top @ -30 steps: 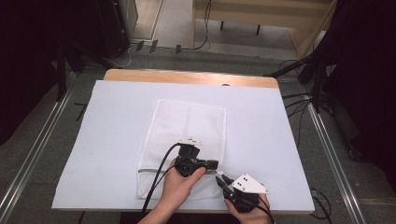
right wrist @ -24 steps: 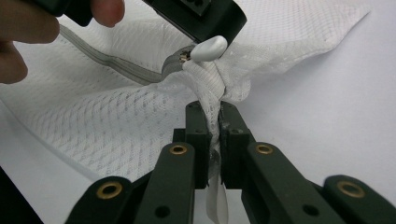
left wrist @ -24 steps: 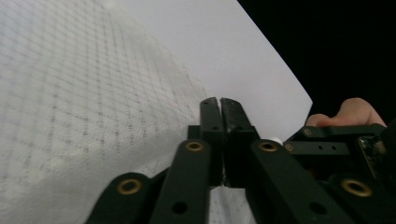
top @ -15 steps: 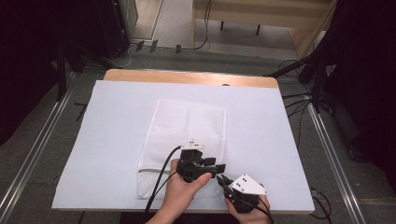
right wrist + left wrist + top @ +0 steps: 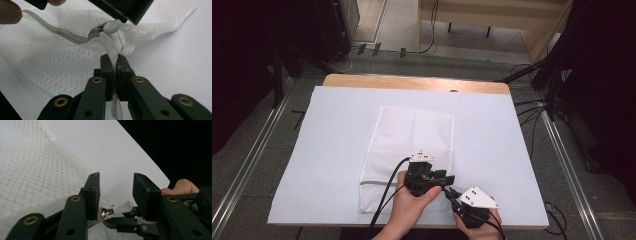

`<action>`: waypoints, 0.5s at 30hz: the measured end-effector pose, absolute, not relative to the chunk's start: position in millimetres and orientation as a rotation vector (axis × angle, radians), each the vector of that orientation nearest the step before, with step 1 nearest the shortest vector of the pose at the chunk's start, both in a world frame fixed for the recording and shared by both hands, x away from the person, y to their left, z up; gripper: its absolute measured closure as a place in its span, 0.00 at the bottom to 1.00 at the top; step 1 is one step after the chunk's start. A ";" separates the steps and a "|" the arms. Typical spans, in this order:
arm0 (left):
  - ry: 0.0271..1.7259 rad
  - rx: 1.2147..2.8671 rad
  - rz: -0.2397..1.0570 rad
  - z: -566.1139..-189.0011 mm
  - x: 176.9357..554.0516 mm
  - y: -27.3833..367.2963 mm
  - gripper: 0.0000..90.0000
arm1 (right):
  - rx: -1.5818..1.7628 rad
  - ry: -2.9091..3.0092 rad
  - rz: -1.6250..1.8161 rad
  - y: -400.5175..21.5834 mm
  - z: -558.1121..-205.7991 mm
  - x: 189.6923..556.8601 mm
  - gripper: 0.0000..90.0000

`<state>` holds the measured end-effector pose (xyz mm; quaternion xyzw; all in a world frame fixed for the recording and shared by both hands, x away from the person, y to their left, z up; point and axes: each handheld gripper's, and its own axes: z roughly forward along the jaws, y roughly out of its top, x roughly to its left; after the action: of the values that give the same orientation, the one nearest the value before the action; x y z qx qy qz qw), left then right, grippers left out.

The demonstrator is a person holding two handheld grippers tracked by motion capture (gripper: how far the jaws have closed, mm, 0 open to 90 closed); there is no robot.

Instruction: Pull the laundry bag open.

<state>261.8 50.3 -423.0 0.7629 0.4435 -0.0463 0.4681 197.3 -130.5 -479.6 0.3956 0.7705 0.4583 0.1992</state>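
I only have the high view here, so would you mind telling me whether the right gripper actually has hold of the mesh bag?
Observer: Yes. In the right gripper view, the right gripper is shut on a bunched corner of the mesh bag, just below the zipper's end.
Operator: Thank you. And is the left gripper closed on anything?
Observer: No. In the left gripper view, the left gripper is open, with the white zipper pull lying between its jaws, not pinched.
Operator: Is the zipper open or shut?
Observer: The right gripper view shows the grey zipper running closed from the pull toward the far side of the bag.
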 end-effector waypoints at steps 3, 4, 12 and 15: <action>1.110 1.880 -0.102 -421.3 259.9 47.4 0.56 | 1.108 2.155 1.282 -130.4 -479.7 197.3 0.97; 1.123 1.886 -0.092 -421.1 259.2 46.4 0.53 | 1.104 2.155 1.281 -130.2 -479.8 197.3 0.97; 1.153 1.991 0.001 -422.7 252.6 40.9 0.39 | 1.102 2.155 1.269 -130.4 -479.6 197.0 0.97; 1.146 1.981 -0.027 -420.3 252.3 48.4 0.44 | 1.106 2.152 1.266 -131.1 -479.8 197.6 0.97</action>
<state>252.3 48.4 -420.3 0.7879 0.4559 -0.0109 0.4138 197.6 -131.1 -479.8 0.3964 0.7715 0.4539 0.2039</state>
